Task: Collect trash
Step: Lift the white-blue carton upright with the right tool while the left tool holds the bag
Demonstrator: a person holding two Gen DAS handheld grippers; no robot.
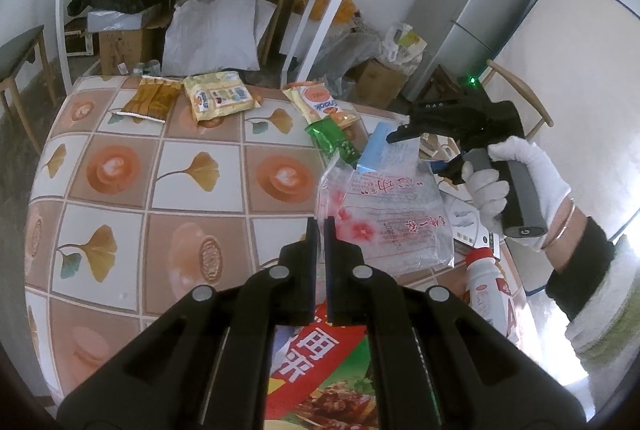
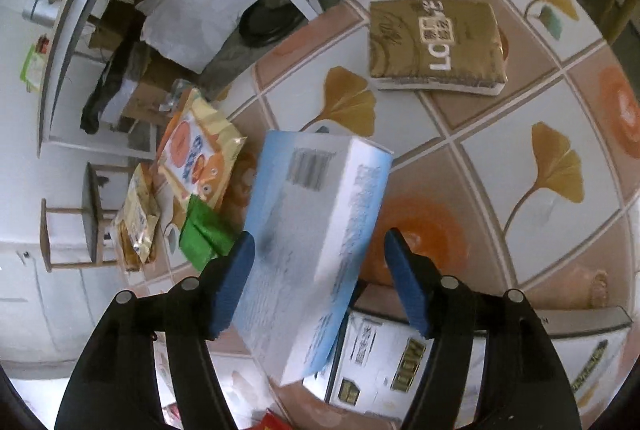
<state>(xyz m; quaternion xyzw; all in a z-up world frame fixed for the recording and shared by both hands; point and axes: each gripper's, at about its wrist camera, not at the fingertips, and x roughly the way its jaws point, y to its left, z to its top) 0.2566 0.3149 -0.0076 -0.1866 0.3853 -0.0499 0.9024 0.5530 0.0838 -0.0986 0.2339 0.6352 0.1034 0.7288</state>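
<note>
Left gripper (image 1: pixel 319 226) closed on clear printed bag (image 1: pixel 394 214). Right gripper (image 2: pixel 318 278) spread around blue-white box (image 2: pixel 316 230), right pad clear. Nearby: "snack" packet (image 1: pixel 320 106), gold "LO" pack (image 2: pixel 438 46).

left wrist: down across table (image 1: pixel 120 158) | right wrist: steeply down, close | shared: blue-white box (image 2: pixel 312 238)
</note>
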